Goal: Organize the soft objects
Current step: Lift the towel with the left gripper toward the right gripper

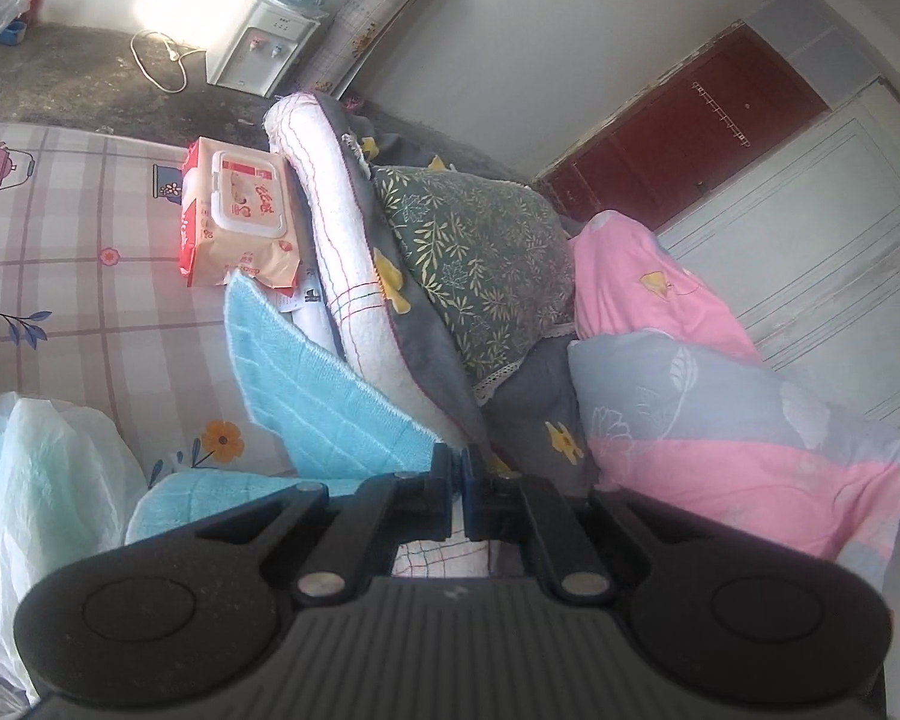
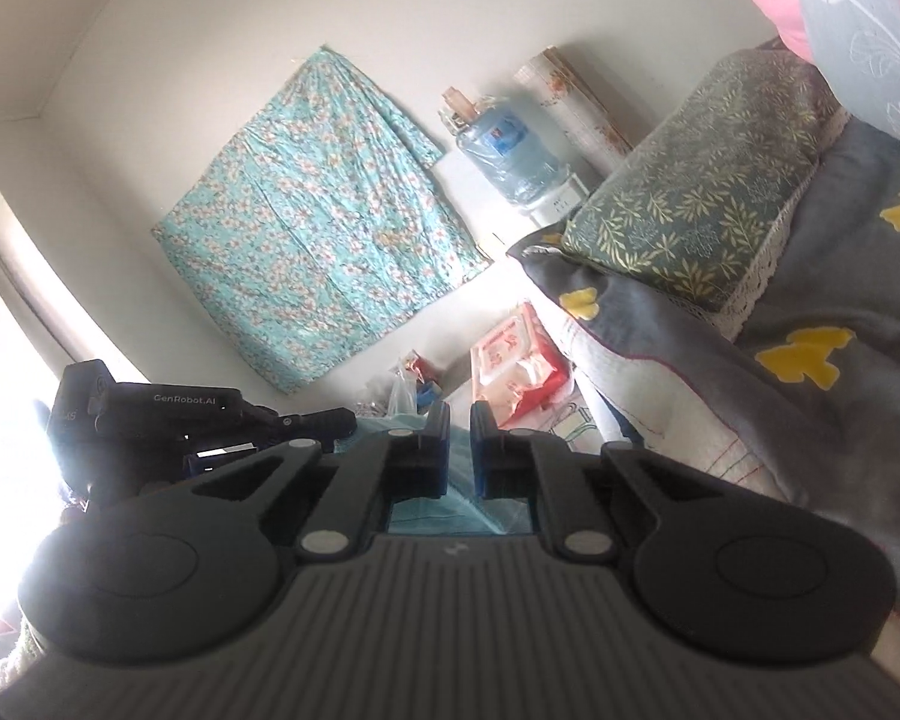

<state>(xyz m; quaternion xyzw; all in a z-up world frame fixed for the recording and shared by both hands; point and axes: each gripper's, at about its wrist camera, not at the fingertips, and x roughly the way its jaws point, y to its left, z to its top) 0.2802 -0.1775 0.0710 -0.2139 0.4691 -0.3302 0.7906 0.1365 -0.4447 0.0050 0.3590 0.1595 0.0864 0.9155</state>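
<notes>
Light-blue towel [image 1: 324, 396] pinched at its near edge by the left gripper [image 1: 463, 468], jaws closed tight on the cloth, rest of it fanning out ahead and to the left over the checked sheet [image 1: 90, 276]. Same towel [image 2: 459, 480] caught between the narrow jaws of the right gripper [image 2: 460, 420], teal cloth showing in the slit and below the fingers. Just beyond the towel, a pack of wet wipes [image 1: 240, 210]; to its right, leaning over the towel's far edge, a rolled white and grey quilt [image 1: 354, 252], then a green leaf-print pillow [image 1: 480, 258] and pink bedding [image 1: 690, 390] piled right of the fingers. White plastic bag [image 1: 42, 480] at lower left. Left gripper tilted down toward the bed; right gripper nearer level, facing the wall with a floral cloth [image 2: 312, 222] and a water dispenser [image 2: 510, 156], left gripper [image 2: 330, 423] visible at its left.
</notes>
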